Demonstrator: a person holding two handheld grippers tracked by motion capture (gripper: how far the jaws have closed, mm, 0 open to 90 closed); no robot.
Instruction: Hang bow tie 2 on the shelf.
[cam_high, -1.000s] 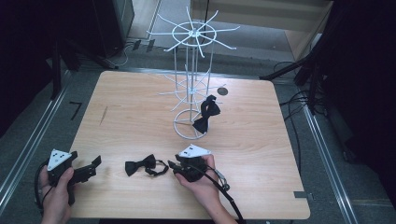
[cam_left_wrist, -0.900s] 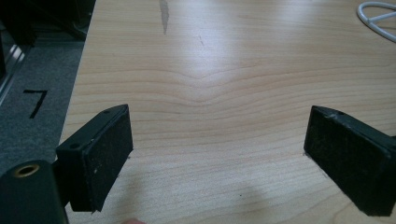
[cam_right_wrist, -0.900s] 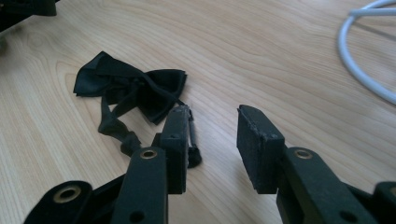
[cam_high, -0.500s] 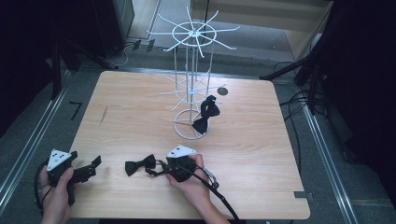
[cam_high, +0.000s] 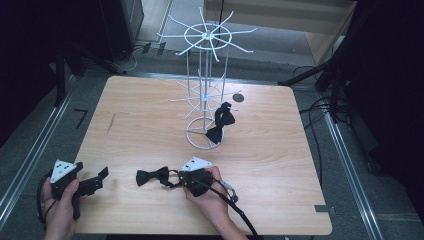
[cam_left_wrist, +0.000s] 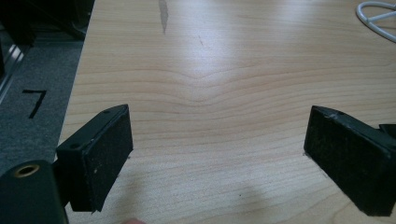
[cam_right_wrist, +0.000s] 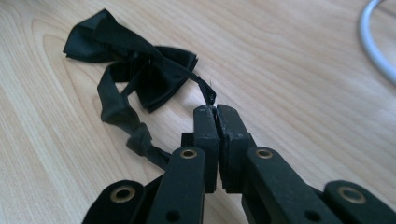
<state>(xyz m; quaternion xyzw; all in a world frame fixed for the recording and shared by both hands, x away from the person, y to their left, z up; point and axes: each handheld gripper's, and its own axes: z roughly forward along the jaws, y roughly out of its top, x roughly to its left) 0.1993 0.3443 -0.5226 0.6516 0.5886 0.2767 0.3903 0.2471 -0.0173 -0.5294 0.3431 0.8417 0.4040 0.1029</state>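
A black bow tie (cam_high: 152, 176) (cam_right_wrist: 135, 60) lies flat on the wooden table (cam_high: 150, 125), near its front edge. My right gripper (cam_high: 176, 180) (cam_right_wrist: 216, 109) sits just right of it. Its jaws have just been closing and are now shut on the tie's thin strap (cam_right_wrist: 203, 86). A second black bow tie (cam_high: 220, 122) hangs from a low arm of the white wire stand (cam_high: 205, 37). At the front left my left gripper (cam_high: 100, 179) (cam_left_wrist: 219, 114) stands open over bare wood, with nothing between its pads.
The stand's ring base (cam_high: 202, 135) (cam_left_wrist: 373, 14) (cam_right_wrist: 378, 42) rests on the middle of the table. A floor mark "7" (cam_left_wrist: 35, 100) lies beyond the left edge. Cables (cam_high: 320, 107) and dark equipment surround the table.
My right gripper edged left to the bow tie and its jaws closed on the strap. The left gripper has stayed where it was.
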